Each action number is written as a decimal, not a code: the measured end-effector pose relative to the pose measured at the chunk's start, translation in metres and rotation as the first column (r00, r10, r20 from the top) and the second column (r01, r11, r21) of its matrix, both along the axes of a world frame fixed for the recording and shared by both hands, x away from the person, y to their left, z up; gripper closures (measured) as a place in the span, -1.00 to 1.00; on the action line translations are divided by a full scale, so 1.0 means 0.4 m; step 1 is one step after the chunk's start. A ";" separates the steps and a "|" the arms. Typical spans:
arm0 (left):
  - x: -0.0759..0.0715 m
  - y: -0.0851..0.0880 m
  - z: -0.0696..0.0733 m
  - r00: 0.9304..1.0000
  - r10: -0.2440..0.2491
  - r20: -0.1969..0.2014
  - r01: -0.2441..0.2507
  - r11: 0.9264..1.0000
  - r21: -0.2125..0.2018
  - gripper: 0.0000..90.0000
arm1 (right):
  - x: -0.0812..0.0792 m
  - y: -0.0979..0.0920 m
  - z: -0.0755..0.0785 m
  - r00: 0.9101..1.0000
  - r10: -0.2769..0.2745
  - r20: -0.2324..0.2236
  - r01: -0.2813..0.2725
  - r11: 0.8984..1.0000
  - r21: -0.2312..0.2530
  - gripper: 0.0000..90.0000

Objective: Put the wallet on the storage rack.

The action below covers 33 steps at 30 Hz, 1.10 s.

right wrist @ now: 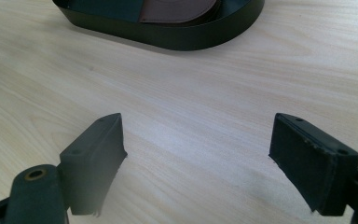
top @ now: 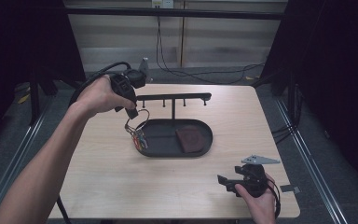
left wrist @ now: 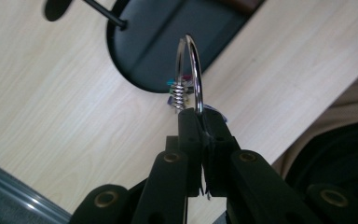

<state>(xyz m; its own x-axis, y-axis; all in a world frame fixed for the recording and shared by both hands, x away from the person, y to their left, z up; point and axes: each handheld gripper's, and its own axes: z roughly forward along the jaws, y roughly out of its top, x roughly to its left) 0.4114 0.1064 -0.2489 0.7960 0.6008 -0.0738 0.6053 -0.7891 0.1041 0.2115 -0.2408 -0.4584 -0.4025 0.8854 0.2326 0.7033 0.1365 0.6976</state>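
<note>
The left gripper (top: pixel 131 112) has its jaws clamped on a metal key ring (left wrist: pixel 192 74), and the bunch of keys (top: pixel 139 136) hangs from it over the left end of the black oval tray (top: pixel 168 151), below the hook rail (top: pixel 173 97) of the stand. A brown wallet (top: pixel 189 138) lies in the right part of that tray. The right gripper (top: pixel 221 182) rests low over the wooden surface (top: pixel 121 186) near its front right corner, well apart from the tray, with its jaws wide apart and nothing between them.
</note>
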 end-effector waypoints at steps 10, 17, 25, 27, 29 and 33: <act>0.058 0.005 -0.024 0.999 0.048 0.017 -0.048 0.999 -0.002 0.95 | 0.001 -0.002 -0.001 1.000 0.006 0.003 -0.006 1.000 0.006 -0.61; 0.076 -0.007 -0.047 0.998 0.052 0.024 -0.053 0.998 0.018 0.96 | 0.000 -0.001 -0.001 1.000 0.010 0.005 -0.010 1.000 0.003 -0.61; 0.095 -0.004 -0.067 0.997 0.068 0.035 -0.069 0.998 0.015 0.95 | 0.000 -0.002 -0.001 1.000 0.014 0.004 -0.014 1.000 0.001 -0.61; 0.102 0.001 -0.075 0.997 0.072 0.036 -0.073 0.997 0.009 0.95 | 0.000 -0.001 0.000 1.000 0.014 0.003 -0.014 1.000 0.001 -0.61; 0.106 0.003 -0.084 0.997 0.076 0.019 -0.076 0.997 0.011 0.95 | 0.000 -0.001 -0.001 1.000 0.016 0.001 -0.016 1.000 0.000 -0.61; 0.111 0.003 -0.092 0.997 0.080 0.023 -0.080 0.997 0.003 0.95 | 0.001 -0.001 -0.001 1.000 0.017 0.000 -0.017 1.000 0.000 -0.61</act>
